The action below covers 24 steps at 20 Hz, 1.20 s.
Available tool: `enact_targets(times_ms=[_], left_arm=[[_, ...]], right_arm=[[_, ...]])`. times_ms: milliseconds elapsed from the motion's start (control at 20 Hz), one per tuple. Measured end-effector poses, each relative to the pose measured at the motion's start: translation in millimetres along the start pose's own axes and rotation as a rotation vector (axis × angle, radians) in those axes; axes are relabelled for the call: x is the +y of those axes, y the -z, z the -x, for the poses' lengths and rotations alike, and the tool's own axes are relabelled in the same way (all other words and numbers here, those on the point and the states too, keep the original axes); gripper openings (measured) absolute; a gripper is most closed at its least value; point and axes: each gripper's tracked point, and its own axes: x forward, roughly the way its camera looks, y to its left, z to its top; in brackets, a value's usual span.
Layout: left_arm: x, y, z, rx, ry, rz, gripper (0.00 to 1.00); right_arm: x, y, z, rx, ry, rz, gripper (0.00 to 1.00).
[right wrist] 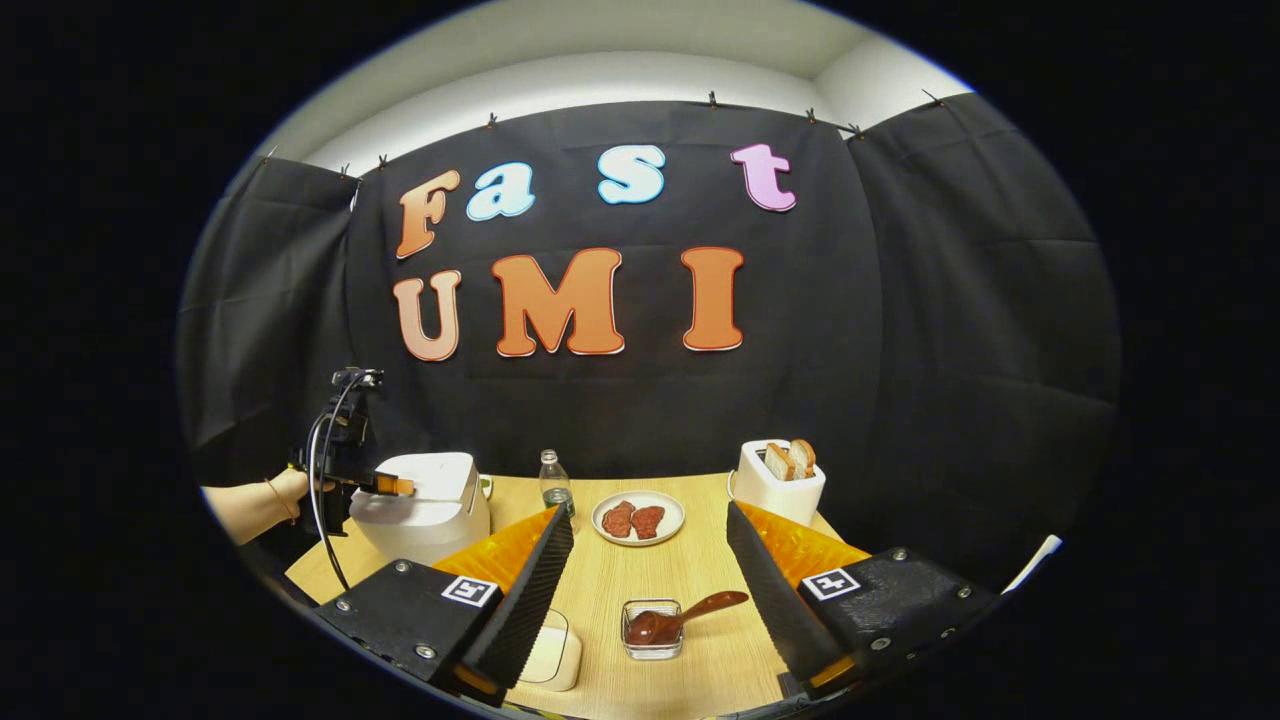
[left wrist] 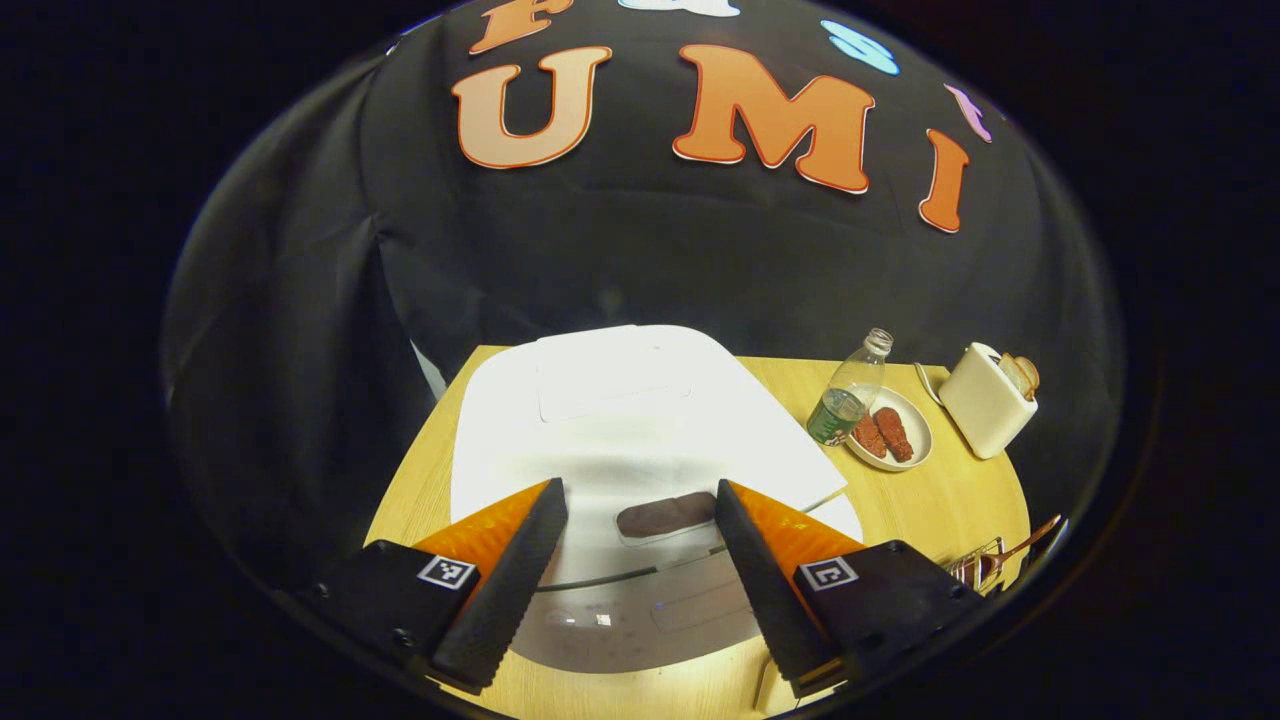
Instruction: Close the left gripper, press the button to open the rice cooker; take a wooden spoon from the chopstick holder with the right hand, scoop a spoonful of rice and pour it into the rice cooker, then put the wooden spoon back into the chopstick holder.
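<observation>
left gripper view: left gripper point(left wrist: 640, 520), jaws apart, above rice cooker point(left wrist: 620, 420).

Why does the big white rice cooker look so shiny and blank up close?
Left gripper view: bright light washes out the rice cooker lid, hiding detail; the table edges bend from the fisheye lens. Right gripper view: it looks evenly lit, white with soft shading.
</observation>
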Motion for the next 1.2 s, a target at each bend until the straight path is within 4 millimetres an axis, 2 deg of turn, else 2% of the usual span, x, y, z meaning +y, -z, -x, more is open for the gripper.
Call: enact_targets(times_ms=[50, 200, 400, 650, 800, 950, 1100, 1200], left_arm=[[0.3, -9.9, -4.4, -0.053, 0.009, -0.018, 1.0], [-5.2, -5.9, -13.3, -0.052, 0.017, 0.016, 1.0], [-12.3, -14.9, -18.9, -0.068, 0.011, -0.023, 1.0], [-7.0, -15.2, -4.6, -0.064, 0.008, 0.029, 1.0], [3.7, -30.1, 26.1, -0.134, 0.025, 0.109, 1.0], [22.1, -48.2, 68.3, -0.22, 0.016, 0.138, 1.0], [41.1, -77.8, 119.8, -0.311, -0.016, 0.092, 1.0], [46.5, -104.4, 165.7, -0.389, -0.031, 0.059, 1.0]], right_arm=[[0.2, 3.5, 1.1, 0.01, -0.001, -0.012, 0.95], [-3.5, 11.5, 0.9, 0.032, 0.002, -0.033, 0.95], [-10.5, 14.6, 1.3, 0.03, 0.022, -0.019, 0.95], [-13.4, 12.2, -2.2, 0.022, 0.032, -0.023, 0.95], [-9.3, 5.6, -5.1, 0.009, 0.024, -0.024, 0.95], [-3.8, -13.0, -11.1, -0.025, 0.015, -0.003, 0.95], [-0.6, -38.3, -17.2, -0.06, 0.014, 0.02, 0.95], [1.1, -64.6, -17.3, -0.101, 0.017, 0.025, 0.95]])
